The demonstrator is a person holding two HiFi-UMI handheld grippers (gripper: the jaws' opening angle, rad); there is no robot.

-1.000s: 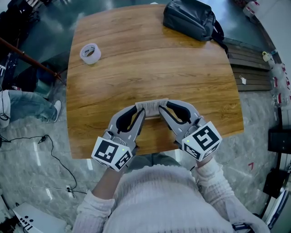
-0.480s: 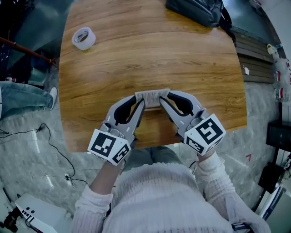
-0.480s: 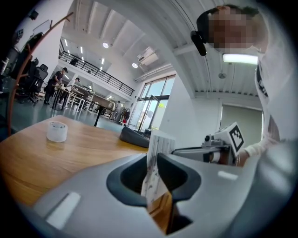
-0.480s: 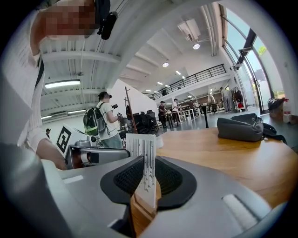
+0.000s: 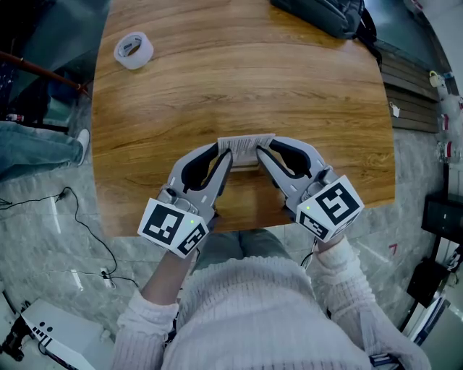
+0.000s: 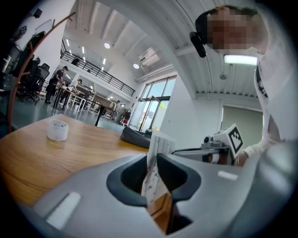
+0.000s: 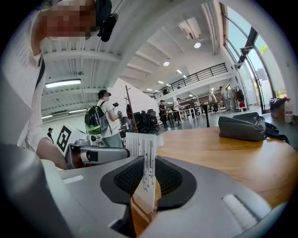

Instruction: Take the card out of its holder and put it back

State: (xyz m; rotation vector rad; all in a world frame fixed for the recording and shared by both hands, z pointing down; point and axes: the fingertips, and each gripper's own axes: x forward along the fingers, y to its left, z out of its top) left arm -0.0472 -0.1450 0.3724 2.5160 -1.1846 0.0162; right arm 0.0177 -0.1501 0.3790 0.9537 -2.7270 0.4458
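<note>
Grips are unchanged: left gripper (image 5: 226, 156) and right gripper (image 5: 262, 153) stay clamped on opposite ends of the flat white striped card (image 5: 246, 147), centre frame over the wooden table (image 5: 289, 87); separation seemingly hasn't started.

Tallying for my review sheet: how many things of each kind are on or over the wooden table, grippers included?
Card: 1
Grippers: 2, the left gripper and the right gripper, the jaws of each closed on the card
Tape roll: 1
Dark bag: 1
Total: 5
</note>
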